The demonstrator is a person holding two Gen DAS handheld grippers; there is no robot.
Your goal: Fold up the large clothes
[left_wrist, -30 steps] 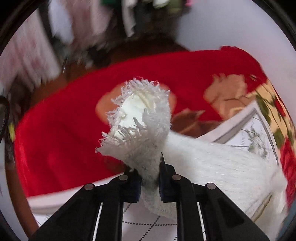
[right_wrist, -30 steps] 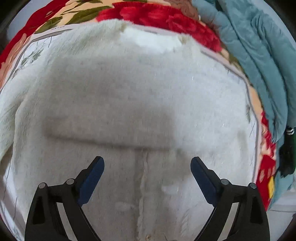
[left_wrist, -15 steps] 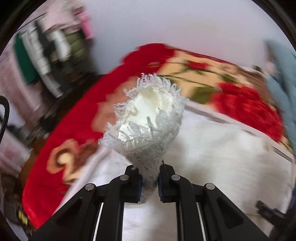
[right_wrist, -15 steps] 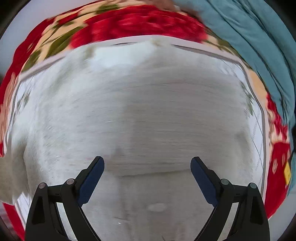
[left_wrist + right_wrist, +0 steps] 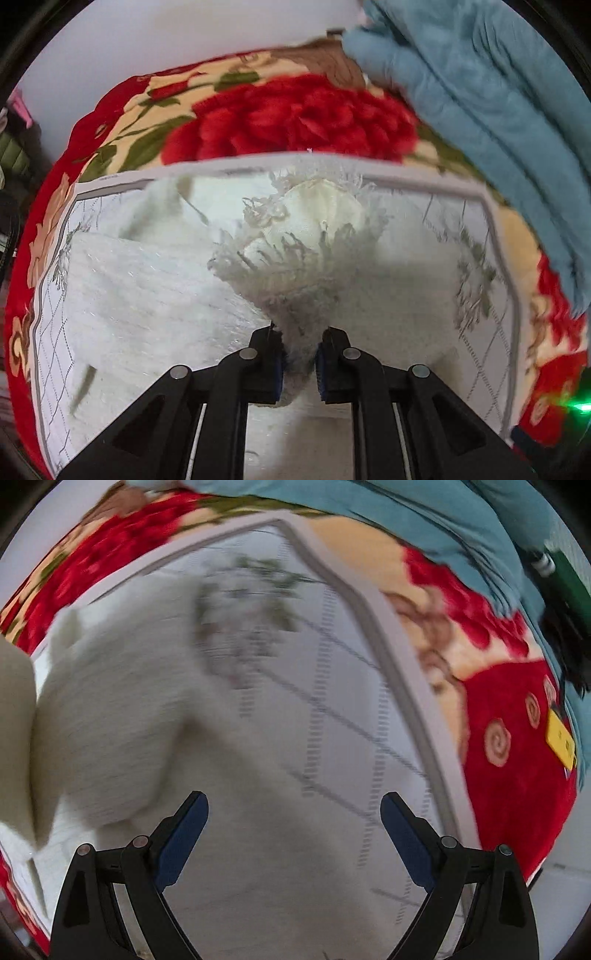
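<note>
1. The left gripper was closed almost fully, its blue pads pinching a fringed end of the white sweater. The pinched part stood up in front of the camera as a ragged cone, with a cream lining showing inside the fringe.
2. The rest of the white sweater lay spread on a white quilted mat printed with grey dotted diamond lines and a grey border.
3. The mat rested on a red blanket with large red flowers, green leaves and cream patches.
4. A teal cloth lay bunched on the blanket beyond the mat, at upper right in the left wrist view.
5. The right gripper had its jaws spread wide, with nothing between the blue pads. It pointed down over the mat.
6. In the right wrist view, the sweater filled the left half, blurred; its edge lay near the gripper's left finger. Whether the finger touched it could not be told.
7. A small yellow tag showed at the blanket's right edge, beside the teal cloth.
</note>
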